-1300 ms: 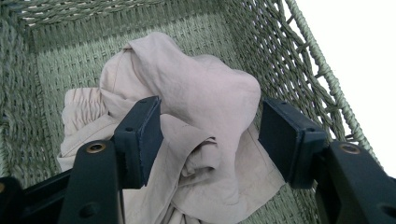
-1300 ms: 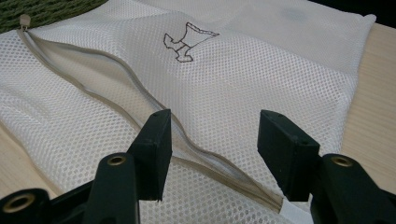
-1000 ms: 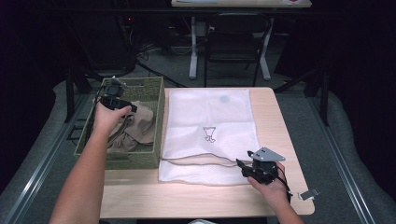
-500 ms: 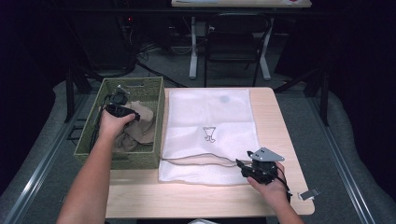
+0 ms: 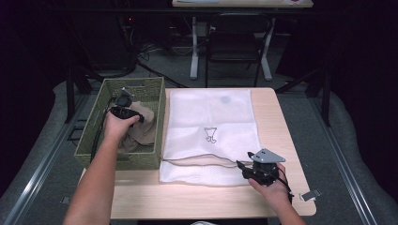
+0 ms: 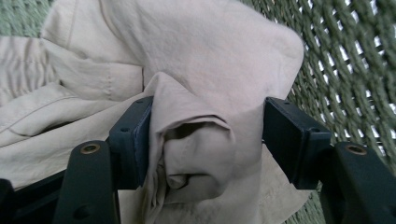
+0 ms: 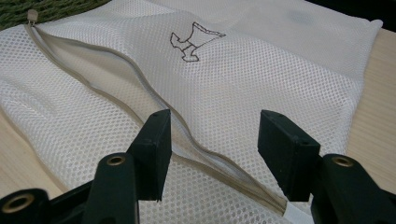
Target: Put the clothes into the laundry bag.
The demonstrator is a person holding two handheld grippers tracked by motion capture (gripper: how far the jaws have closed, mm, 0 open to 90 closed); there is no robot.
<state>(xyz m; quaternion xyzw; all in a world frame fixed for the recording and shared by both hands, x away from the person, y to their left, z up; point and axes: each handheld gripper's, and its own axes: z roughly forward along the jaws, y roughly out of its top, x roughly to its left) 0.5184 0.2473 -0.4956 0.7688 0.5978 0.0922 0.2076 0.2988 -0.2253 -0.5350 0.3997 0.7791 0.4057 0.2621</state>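
Beige crumpled cotton garment (image 6: 196, 154) sits between my left hand-held gripper's (image 6: 205, 140) wide-open jaws, so I close squarely on the thick fold before lifting.

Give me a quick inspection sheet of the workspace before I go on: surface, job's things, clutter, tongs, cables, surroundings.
Surface: light wood table, bare at its edges.
Job's things: beige garment crumpled in the green woven basket; white mesh laundry bag lies flat, zipper partly open.
Clutter: small grey tag near the table's right corner.
Tongs: left tongs open, straddling a garment fold; right tongs open over the zipper.
Cables: black cable trails over the basket's side.
Surroundings: dark room, chair, grey carpet.
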